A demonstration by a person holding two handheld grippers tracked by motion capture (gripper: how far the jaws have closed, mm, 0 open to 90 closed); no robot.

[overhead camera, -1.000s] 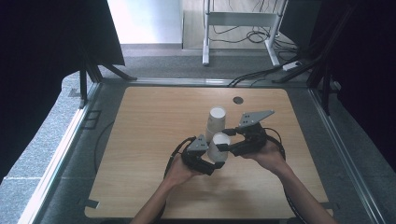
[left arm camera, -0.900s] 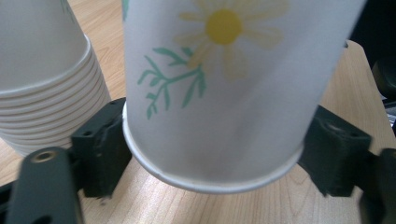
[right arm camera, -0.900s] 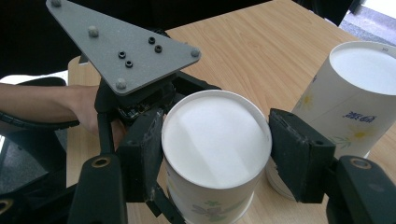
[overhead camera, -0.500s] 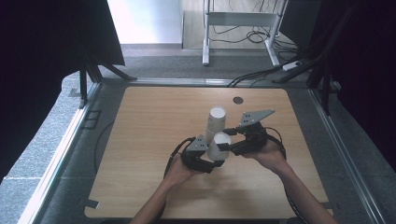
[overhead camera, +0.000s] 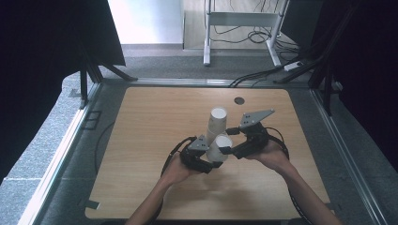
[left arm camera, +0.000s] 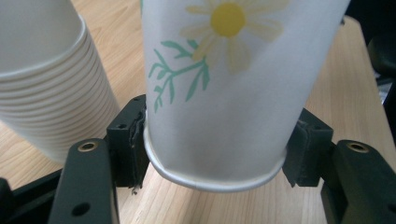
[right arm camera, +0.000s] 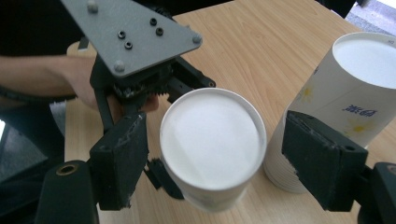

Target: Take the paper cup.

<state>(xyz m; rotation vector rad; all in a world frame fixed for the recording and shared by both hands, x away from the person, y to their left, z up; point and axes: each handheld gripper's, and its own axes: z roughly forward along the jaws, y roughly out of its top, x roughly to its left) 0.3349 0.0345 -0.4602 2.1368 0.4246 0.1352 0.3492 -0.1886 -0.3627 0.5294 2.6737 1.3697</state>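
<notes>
A single paper cup [overhead camera: 222, 143] with a daisy print [left arm camera: 224, 93] is held just above the wooden table [overhead camera: 141, 140], its flat white end [right arm camera: 210, 140] facing up. My left gripper [overhead camera: 217, 158] [left arm camera: 215, 149] has just been closing and is now shut on it, with both pads pressing near the cup's rolled edge. My right gripper [overhead camera: 226, 146] [right arm camera: 212, 163] has just been opening. Its jaws stand on either side of the same cup, with a gap at each pad. Right behind it stands a stack of upturned paper cups [overhead camera: 217, 123] [left arm camera: 46, 93] [right arm camera: 345, 102].
A small dark round hole [overhead camera: 239, 100] lies in the table near its far edge. Black cables [overhead camera: 174, 151] loop on the wood by the left hand. Black curtains hang at both sides, and a white metal stand [overhead camera: 244, 18] rises beyond the table.
The left jaws have closed onto the single cup. The right jaws, shut on it before, have opened off it. Neither hand has shifted.
</notes>
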